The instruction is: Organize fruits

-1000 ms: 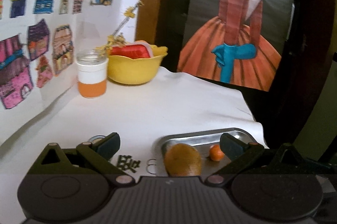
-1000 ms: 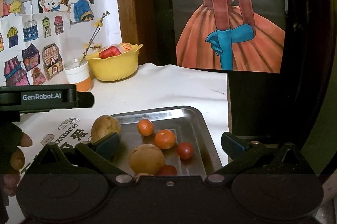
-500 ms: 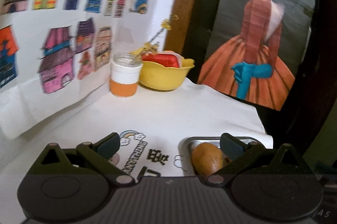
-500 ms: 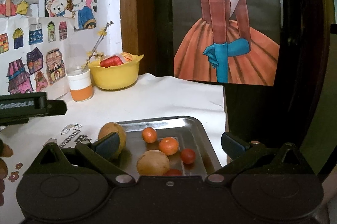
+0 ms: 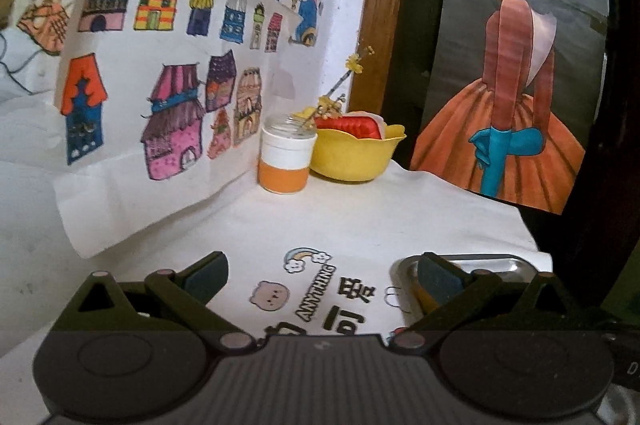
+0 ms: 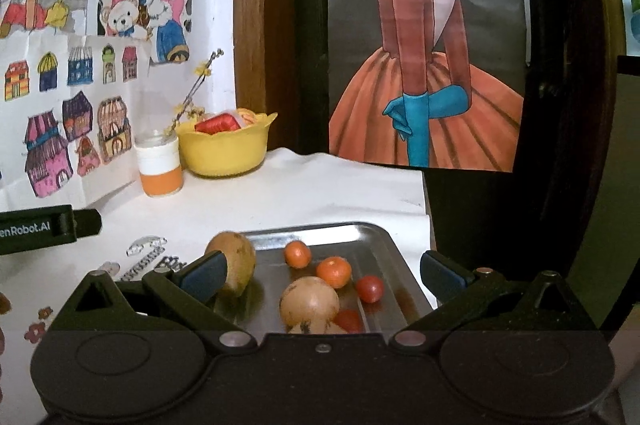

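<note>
Left wrist view, left gripper (image 5: 322, 275): its jaws stood wide apart, with nothing between the fingers.
Left wrist view, cloth: the white tablecloth (image 5: 360, 209) lay bare ahead of the claw, printed with a rainbow, a bear face and lettering between the fingertips.
Left wrist view, tray: the metal tray (image 5: 500, 262) showed only as a corner behind the right-hand finger, close to the cloth's far right edge, where the table dropped into dark.
Left wrist view, far end: an orange and white jar (image 5: 286, 161) and a yellow bowl (image 5: 354, 157) stood touching, well ahead of the claw against the wall of drawings.
Left wrist view, left side: a loose sheet of house drawings (image 5: 160, 105) leaned in from the wall, narrowing the room left of the claw.

Right wrist view, right gripper (image 6: 322, 275): spread open, gripping nothing.
Right wrist view, fruits: a large brown fruit (image 6: 234, 259) sat just behind the left-hand finger at the tray's (image 6: 384, 245) left rim; a second brown fruit (image 6: 309, 301) lay between the fingers; two small orange fruits (image 6: 334, 271) and red tomatoes (image 6: 370, 289) lay ahead of it.
Right wrist view, edges: the tray's right rim ran near the table edge, beside the right-hand finger.
Right wrist view, open room: bare cloth stretched ahead of the tray to the bowl.
Right wrist view, other tool: the left gripper's black body poked in at the far left, well apart from the tray.
</note>
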### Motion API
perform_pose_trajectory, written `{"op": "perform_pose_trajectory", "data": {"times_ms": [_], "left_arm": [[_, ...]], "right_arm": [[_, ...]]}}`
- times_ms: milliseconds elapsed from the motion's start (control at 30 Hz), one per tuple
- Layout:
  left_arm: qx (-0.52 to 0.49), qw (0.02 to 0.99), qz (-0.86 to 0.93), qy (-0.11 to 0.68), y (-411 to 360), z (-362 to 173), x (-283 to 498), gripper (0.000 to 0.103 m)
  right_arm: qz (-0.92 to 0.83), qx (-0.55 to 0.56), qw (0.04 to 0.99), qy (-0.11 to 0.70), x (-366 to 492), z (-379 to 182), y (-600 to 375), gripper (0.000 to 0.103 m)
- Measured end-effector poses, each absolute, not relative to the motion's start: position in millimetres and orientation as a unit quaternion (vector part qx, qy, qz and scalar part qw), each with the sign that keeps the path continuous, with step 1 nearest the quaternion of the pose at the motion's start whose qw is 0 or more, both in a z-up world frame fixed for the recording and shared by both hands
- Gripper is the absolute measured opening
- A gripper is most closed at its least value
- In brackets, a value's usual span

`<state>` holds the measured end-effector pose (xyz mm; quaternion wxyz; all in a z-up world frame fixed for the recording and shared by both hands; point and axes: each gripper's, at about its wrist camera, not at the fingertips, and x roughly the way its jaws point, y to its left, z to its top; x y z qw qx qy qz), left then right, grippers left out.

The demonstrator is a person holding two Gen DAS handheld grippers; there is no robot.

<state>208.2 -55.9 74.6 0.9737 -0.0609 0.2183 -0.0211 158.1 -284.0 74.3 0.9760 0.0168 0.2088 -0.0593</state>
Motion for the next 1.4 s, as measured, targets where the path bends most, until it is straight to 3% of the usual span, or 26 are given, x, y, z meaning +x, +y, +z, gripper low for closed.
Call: {"op": "perform_pose_trajectory", "data": {"times_ms": [1400], "left_arm": [[-0.071, 0.972, -0.007, 0.225, -44.5, 53.2, 168.6, 0.103]], "right_arm": [[-0.063, 0.007, 0.973, 0.223, 122.4, 56.6, -270.0, 0.102]]}}
